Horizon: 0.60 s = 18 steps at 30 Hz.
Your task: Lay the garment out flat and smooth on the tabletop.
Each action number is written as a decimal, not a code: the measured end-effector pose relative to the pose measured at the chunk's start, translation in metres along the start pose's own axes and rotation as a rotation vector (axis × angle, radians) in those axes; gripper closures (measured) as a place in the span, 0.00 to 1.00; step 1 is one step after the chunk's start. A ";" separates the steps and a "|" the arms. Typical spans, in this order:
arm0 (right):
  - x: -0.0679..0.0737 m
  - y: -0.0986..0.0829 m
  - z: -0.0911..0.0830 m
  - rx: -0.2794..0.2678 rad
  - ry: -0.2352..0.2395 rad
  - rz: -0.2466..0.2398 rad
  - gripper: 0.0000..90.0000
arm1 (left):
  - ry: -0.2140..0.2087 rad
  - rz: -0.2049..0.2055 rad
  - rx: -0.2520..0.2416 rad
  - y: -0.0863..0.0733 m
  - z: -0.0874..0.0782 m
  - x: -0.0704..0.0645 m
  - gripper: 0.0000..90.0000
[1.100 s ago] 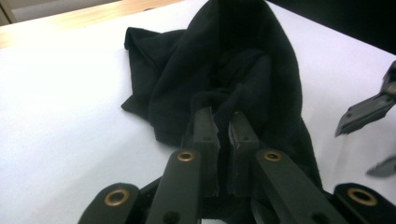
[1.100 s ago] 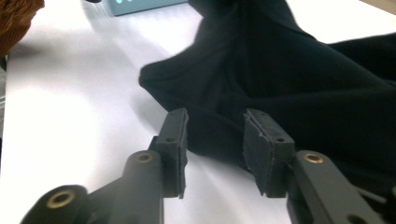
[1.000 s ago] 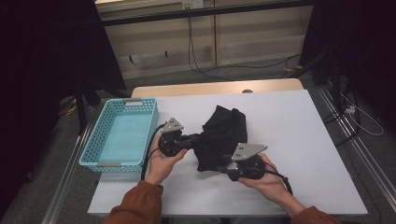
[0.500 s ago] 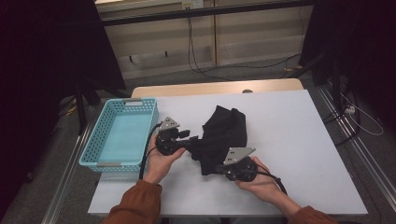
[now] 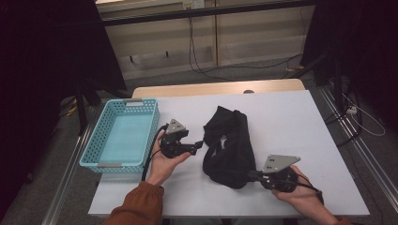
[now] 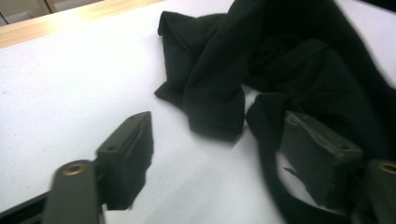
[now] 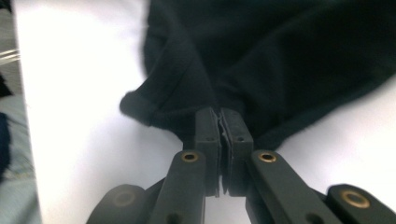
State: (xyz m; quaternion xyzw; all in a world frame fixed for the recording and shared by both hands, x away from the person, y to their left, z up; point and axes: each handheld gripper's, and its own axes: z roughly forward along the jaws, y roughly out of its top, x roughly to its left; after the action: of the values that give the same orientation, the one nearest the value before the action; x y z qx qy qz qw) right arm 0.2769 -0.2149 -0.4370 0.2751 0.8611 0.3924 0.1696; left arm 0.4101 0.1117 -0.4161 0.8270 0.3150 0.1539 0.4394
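On the white table [image 5: 300,140], a crumpled black garment [image 5: 230,145] is lying near the middle, just right of an empty turquoise plastic basket [image 5: 123,136]. Near the front edge, the right gripper [image 7: 219,122] is pinching the garment's near hem, its jaws pressed together on a thin fold of cloth. The left gripper [image 6: 219,142] is hovering at the garment's left side with its jaws standing wide apart, one over bare table and the other over a dark strap-like edge, gripping nothing. The likely step is taking a second hold so the cloth can be spread or lifted. The right gripper is biting only a narrow lip of fabric, so a pull could be slipping it free. The left jaws, closing here, may be catching several bunched layers or missing the edge, leaving the garment twisted rather than opened.
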 end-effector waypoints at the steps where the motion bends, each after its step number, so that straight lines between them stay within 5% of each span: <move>1: -0.004 -0.004 -0.004 0.005 -0.017 0.006 0.98 | 0.004 0.007 0.003 0.000 0.001 -0.001 0.24; 11: -0.034 -0.021 -0.023 0.006 -0.217 0.097 0.98 | 0.003 0.042 0.019 -0.001 0.007 -0.006 0.15; 14: -0.039 -0.022 -0.021 -0.005 -0.206 0.116 0.96 | 0.001 0.031 0.015 -0.002 0.007 -0.005 0.11; 18: -0.033 -0.014 -0.021 -0.054 -0.182 0.117 0.81 | 0.006 0.030 0.020 -0.003 0.009 -0.003 0.10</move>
State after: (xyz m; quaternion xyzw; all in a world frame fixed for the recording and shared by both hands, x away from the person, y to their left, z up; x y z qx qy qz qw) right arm 0.2876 -0.2550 -0.4320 0.3549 0.8137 0.3982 0.2311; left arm 0.4112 0.1052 -0.4232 0.8356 0.3056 0.1598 0.4277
